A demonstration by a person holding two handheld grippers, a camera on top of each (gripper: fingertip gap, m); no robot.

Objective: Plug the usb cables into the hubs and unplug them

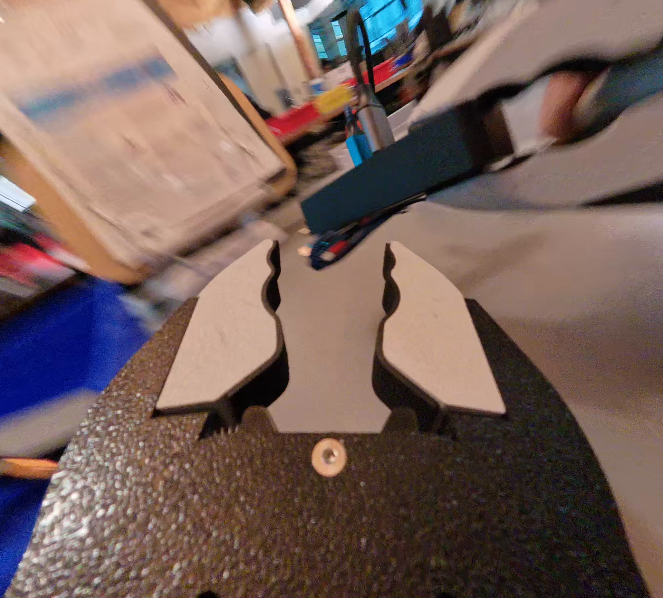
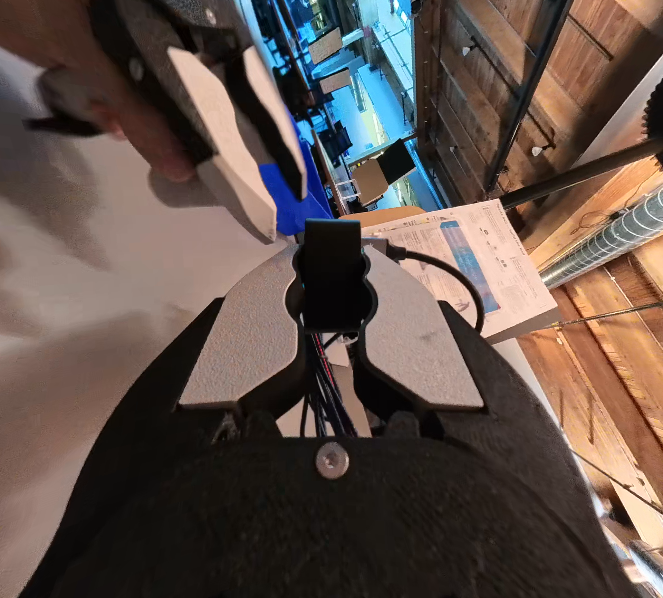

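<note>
Hub held aloft, left claw free

Your left claw gapes wide, holding nothing, over the pale counter. At its 1 o'clock the black hub hangs tilted, one silver plug seated, loose cables dangling beneath. Your right claw is clamped on that hub. A hurried, blurred approach could miss the plug or twist the hub loose.
</note>
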